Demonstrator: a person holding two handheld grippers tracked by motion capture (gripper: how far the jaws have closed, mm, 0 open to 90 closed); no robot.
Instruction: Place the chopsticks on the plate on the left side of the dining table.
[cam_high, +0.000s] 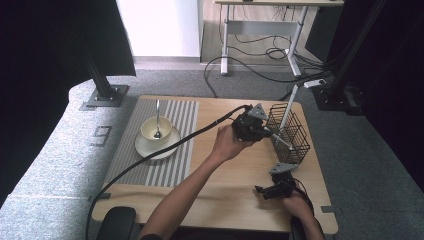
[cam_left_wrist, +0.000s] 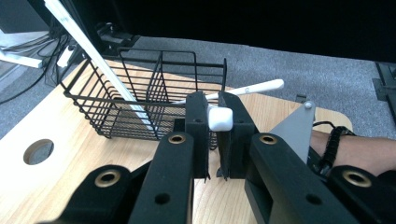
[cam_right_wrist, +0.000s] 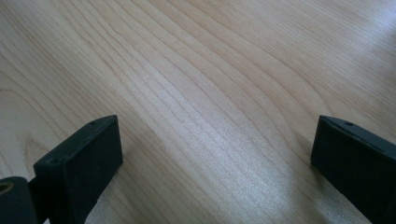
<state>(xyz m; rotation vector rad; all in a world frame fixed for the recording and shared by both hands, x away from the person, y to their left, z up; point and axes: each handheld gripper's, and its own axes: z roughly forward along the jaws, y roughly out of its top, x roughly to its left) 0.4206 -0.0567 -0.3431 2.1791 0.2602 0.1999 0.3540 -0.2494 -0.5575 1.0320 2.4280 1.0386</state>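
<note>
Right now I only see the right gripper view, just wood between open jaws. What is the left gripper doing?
Observer: The left gripper is shut on a white stick.
Operator: Where is that relative to the basket?
Observer: Close beside the black wire basket, at the table's right side. I cannot tell whether the stick touches it.
Operator: Is anything in the basket?
Observer: Yes, a second stick leans in it, with its top end rising above the rim.
</note>
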